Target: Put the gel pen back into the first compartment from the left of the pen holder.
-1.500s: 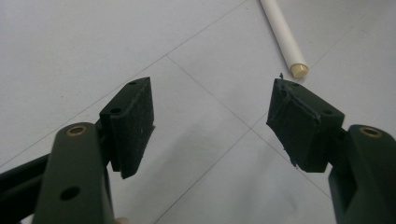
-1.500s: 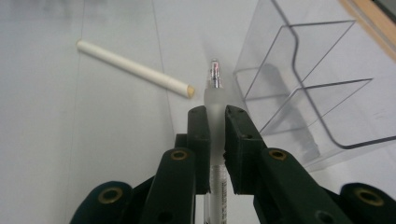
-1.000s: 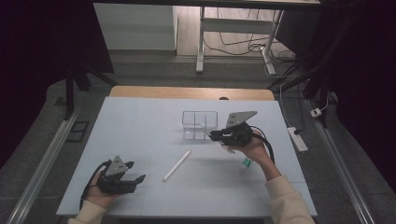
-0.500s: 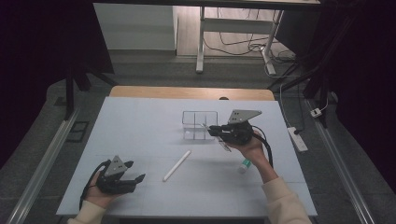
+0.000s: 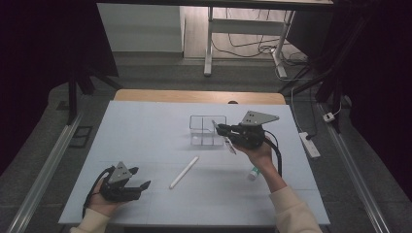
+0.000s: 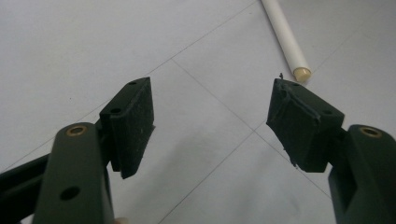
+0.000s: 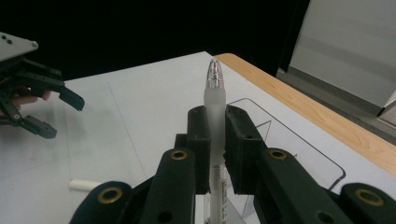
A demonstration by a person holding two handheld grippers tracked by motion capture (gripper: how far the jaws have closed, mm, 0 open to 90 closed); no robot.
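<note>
My right gripper (image 5: 222, 129) is shut on a clear pen (image 5: 229, 144) and hovers at the right edge of a clear two-part box (image 5: 207, 119). In the right gripper view the pen (image 7: 214, 100) stands upright between the pads, its rounded tip above the jaws. The left gripper (image 5: 141, 178) rests near the table's front left, and its jaws stand wide open with nothing between them (image 6: 212, 116). A white stick (image 5: 183, 172) lies on the table between the two grippers; its tan end (image 6: 301, 73) sits just beyond the left gripper's right pad.
A small white tube with a green cap (image 5: 253, 172) lies under the right forearm. The white tabletop (image 5: 145, 126) has a wooden strip along its far edge. A power strip (image 5: 309, 144) lies on the floor at the right.
The right gripper with the pen has edged slightly toward the clear box. The left gripper has stayed where it was.
</note>
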